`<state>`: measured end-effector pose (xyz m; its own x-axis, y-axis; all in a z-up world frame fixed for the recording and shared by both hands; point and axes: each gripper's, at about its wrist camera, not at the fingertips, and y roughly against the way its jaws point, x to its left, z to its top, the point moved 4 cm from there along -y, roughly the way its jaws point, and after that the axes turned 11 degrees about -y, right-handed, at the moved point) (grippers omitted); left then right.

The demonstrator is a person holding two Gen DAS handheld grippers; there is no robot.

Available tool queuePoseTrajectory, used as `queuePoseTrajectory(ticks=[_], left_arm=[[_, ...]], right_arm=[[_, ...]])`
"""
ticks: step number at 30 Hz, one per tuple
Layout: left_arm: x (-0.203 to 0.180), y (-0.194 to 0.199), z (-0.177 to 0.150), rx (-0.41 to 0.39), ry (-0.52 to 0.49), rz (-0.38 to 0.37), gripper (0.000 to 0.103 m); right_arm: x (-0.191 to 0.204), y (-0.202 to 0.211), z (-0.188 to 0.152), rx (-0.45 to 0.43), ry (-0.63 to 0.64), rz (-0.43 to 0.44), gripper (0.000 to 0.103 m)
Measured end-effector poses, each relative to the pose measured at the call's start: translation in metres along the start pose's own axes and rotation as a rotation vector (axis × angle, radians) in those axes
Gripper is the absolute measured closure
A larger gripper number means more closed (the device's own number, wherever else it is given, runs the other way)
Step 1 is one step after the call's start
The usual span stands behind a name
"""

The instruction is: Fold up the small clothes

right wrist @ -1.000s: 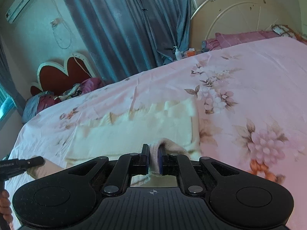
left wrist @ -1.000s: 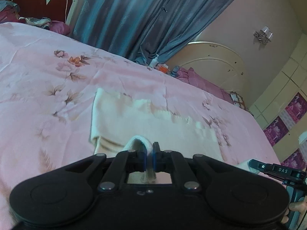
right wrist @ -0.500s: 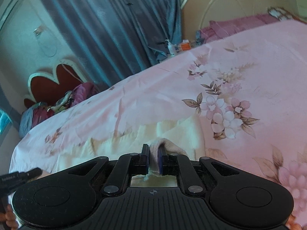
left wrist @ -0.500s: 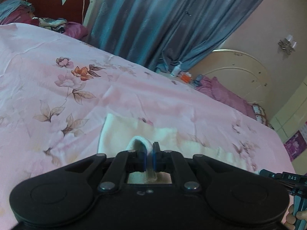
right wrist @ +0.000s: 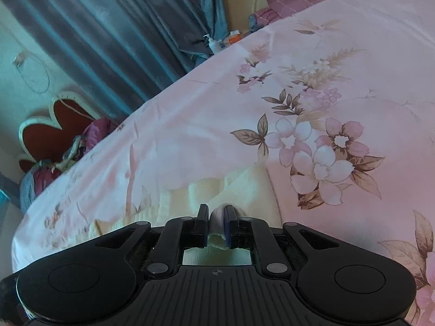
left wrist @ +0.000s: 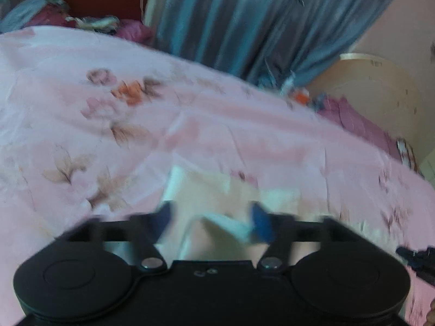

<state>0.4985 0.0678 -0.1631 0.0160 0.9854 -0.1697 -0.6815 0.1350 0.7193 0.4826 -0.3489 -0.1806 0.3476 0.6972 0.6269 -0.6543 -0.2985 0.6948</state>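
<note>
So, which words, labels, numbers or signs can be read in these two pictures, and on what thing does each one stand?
No text can be read in either view.
Cream headboard: small marks near its top, too blurred.
White bottle: label too small.
Orange box: print too small.
Right tongs: only a small crosshair sign on the body, no letters.

- No readable text, labels, brands or numbers in either wrist view.
- Left wrist view motion-blurred; any marks there are illegible.
</note>
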Motion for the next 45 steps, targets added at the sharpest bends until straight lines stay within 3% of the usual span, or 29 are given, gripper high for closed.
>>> queuePoseTrajectory(ticks=[2, 3, 4, 5, 11, 12, 13, 14, 19, 20, 22, 23, 24, 26, 28, 31, 38, 42, 45], left_arm=[[0.004, 0.008, 0.004, -0.031, -0.007, -0.002, 0.026], [0.005, 0.01, 0.006, -0.034, -0.014, -0.003, 0.026], [0.006, 0.012, 0.006, -0.038, -0.03, -0.004, 0.026], [0.005, 0.013, 0.007, -0.038, -0.05, -0.004, 0.026], [-0.01, -0.003, -0.004, 0.004, -0.208, -0.012, 0.029], [-0.011, -0.007, -0.006, 0.008, -0.222, -0.007, 0.03], [-0.013, -0.012, -0.007, 0.014, -0.236, -0.003, 0.031], [-0.014, -0.016, -0.008, 0.02, -0.243, -0.008, 0.033], [-0.017, -0.024, -0.01, 0.015, -0.281, -0.032, 0.053], [-0.018, -0.026, -0.011, 0.017, -0.291, -0.032, 0.06], [-0.019, -0.028, -0.012, 0.017, -0.311, -0.052, 0.076], [-0.021, -0.029, -0.013, 0.02, -0.327, -0.061, 0.09], [-0.022, -0.028, -0.014, 0.018, -0.34, -0.067, 0.097], [-0.027, -0.026, -0.017, 0.004, -0.377, -0.079, 0.099], [-0.028, -0.023, -0.017, -0.024, -0.391, -0.08, 0.1], [-0.019, -0.014, -0.012, -0.106, -0.336, -0.055, 0.1], [-0.014, -0.006, -0.001, -0.211, -0.258, -0.011, 0.1], [-0.019, -0.028, -0.007, -0.127, -0.289, 0.006, 0.1], [-0.015, -0.036, -0.018, -0.087, -0.319, 0.02, 0.097]], right_arm=[[0.0, 0.003, 0.005, -0.023, 0.009, -0.002, 0.086], [0.0, 0.007, 0.008, -0.04, 0.019, -0.003, 0.061], [0.0, 0.009, 0.01, -0.058, 0.026, -0.001, 0.028], [0.001, 0.013, 0.011, -0.083, 0.037, 0.004, 0.018], [0.013, 0.011, 0.006, -0.06, 0.198, 0.021, 0.018], [0.015, 0.009, 0.003, -0.055, 0.228, 0.02, 0.021], [0.018, 0.006, -0.002, -0.045, 0.263, 0.017, 0.032], [0.019, 0.002, -0.006, -0.028, 0.287, 0.013, 0.036], [0.022, -0.013, -0.014, -0.009, 0.348, -0.007, 0.041], [0.023, -0.016, -0.014, -0.007, 0.357, -0.013, 0.044], [0.024, -0.023, -0.015, 0.021, 0.369, -0.019, 0.072], [0.022, -0.026, -0.015, 0.031, 0.372, -0.025, 0.076], [0.022, -0.027, -0.015, 0.037, 0.375, -0.027, 0.076], [0.022, -0.028, -0.017, 0.047, 0.392, -0.027, 0.076], [0.022, -0.026, -0.018, 0.052, 0.397, -0.019, 0.1], [0.028, -0.016, -0.014, -0.016, 0.399, -0.006, 0.1], [0.039, -0.008, -0.004, -0.158, 0.377, -0.008, 0.1], [0.026, -0.038, -0.009, -0.084, 0.36, -0.105, 0.1], [0.017, -0.041, -0.011, -0.083, 0.325, -0.111, 0.099]])
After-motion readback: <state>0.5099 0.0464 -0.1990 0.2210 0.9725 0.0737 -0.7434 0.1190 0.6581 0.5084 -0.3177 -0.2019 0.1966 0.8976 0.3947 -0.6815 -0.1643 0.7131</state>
